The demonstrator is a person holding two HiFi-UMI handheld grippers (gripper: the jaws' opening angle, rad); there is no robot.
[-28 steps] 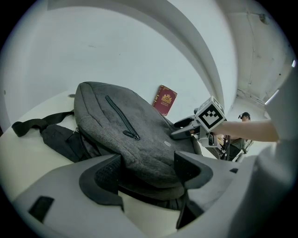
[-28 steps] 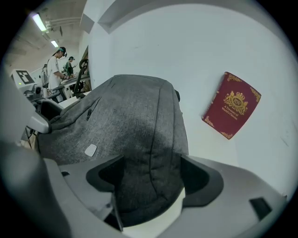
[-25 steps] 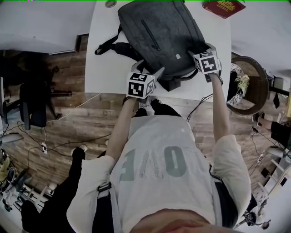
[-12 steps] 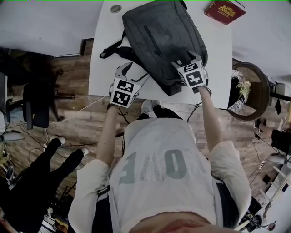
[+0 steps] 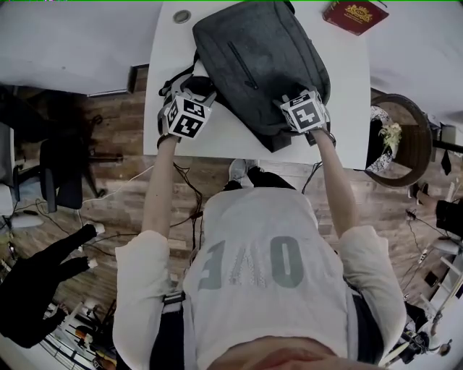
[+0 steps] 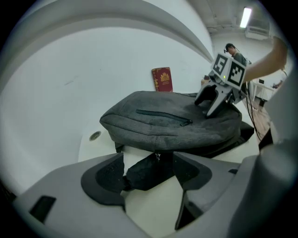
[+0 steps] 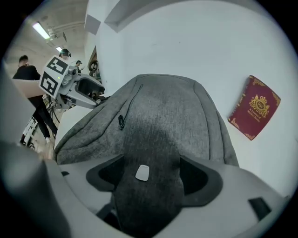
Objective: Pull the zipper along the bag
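Note:
A grey backpack point(image 5: 253, 58) lies flat on the white table point(image 5: 217, 137). My left gripper point(image 5: 197, 90) is at the bag's left side by the black straps. In the left gripper view it point(image 6: 148, 172) stands open, with a black strap point(image 6: 149, 169) and a small metal zipper pull point(image 6: 158, 156) between its jaws. My right gripper point(image 5: 298, 94) sits on the bag's near right end. In the right gripper view it point(image 7: 151, 174) is shut on a ridge of grey fabric bearing a small pale label point(image 7: 142, 172). A front pocket zipper point(image 7: 121, 122) runs across the top.
A red book point(image 5: 354, 13) lies on the table's far right. A round cable hole point(image 5: 181, 16) sits at the far left. A round wicker stand point(image 5: 394, 137) is right of the table, and an office chair point(image 5: 58, 166) is to the left. A person in black point(image 5: 36, 289) stands at the lower left.
My left gripper has moved from the table's near edge up and left to the bag's strap side. The right gripper has stayed on the bag's near end.

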